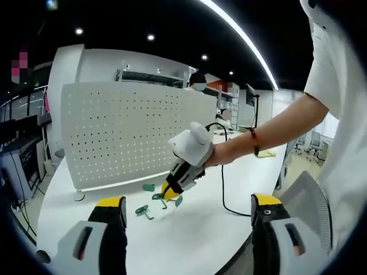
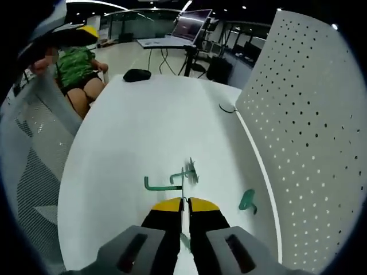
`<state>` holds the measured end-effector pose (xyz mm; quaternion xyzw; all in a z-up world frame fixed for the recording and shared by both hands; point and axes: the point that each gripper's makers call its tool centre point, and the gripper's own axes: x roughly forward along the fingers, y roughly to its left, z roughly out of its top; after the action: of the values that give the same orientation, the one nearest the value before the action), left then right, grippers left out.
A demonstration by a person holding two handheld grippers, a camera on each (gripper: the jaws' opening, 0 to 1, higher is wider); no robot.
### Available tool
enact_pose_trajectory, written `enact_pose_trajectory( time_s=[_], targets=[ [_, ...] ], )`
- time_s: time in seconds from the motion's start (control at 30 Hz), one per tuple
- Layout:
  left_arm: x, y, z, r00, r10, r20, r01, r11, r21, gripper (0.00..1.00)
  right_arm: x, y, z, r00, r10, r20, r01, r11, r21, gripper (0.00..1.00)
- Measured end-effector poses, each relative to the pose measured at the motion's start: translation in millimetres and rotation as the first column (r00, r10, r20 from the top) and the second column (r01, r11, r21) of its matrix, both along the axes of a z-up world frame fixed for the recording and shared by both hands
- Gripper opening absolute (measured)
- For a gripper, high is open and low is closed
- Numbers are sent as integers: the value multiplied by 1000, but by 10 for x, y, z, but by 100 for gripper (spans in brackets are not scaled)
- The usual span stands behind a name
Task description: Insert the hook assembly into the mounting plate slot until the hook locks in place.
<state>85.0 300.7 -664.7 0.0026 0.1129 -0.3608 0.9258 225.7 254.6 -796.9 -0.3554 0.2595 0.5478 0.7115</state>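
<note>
**Green hooks on a white worktop, one pinched in the right hand-held gripper**

White laminate takes up the lower half of the left gripper view – the worktop point(image 1: 189, 235), with a white perforated mounting plate point(image 1: 123, 134) standing upright across the left and centre of the frame. The left hand-held gripper point(image 1: 189, 212) rises from the bottom edge, its yellow-tipped jaws spread wide with nothing between them. Just above centre a person's hand point(image 1: 221, 153) grips the right hand-held gripper point(image 1: 170, 193), which slants down to the worktop in front of the plate. Around its yellow tips lie several small green hooks: one hook near the plate point(image 1: 148, 187), a loose hook point(image 1: 141, 211) to the lower left, and others bunched at the tips, too small to tell apart. A black cable point(image 1: 223, 189) trails from that gripper across the worktop towards the right.

In the right gripper view the same plate point(image 2: 312, 126) fills the right side of the frame, running away toward the upper right. The jaws at bottom centre stand nearly together, closed on a green hook assembly point(image 2: 182, 232) whose thin stem shows in the narrow gap. Just above the tips a second hook piece point(image 2: 172, 180) lies flat on the worktop point(image 2: 143, 126), and a small green clip point(image 2: 248, 201) sits to the right, near the foot of the plate. A black object point(image 2: 137, 74) rests at the far end, upper left.
</note>
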Motion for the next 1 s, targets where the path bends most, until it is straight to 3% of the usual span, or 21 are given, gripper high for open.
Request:
enact_pose_trajectory(
  time_s=[0.37, 0.6, 0.77, 1.0],
  targets=[
    [-76, 88, 110, 999, -33, 15, 34, 999, -39, 92, -131, -5, 154, 994, -106, 22, 104, 992, 69, 2],
    [-89, 161, 147, 997, -76, 32, 77, 996, -34, 92, -182, -24, 273, 976, -214, 39, 207, 969, 137, 2],
    [-83, 177, 159, 995, -92, 35, 93, 995, -21, 92, -241, -52, 294, 970, -238, 42, 230, 962, 147, 2],
    [-46, 118, 186, 998, -46, 34, 47, 998, -32, 90, -295, -74, 431, 968, -243, 54, 228, 952, 206, 2]
  ],
)
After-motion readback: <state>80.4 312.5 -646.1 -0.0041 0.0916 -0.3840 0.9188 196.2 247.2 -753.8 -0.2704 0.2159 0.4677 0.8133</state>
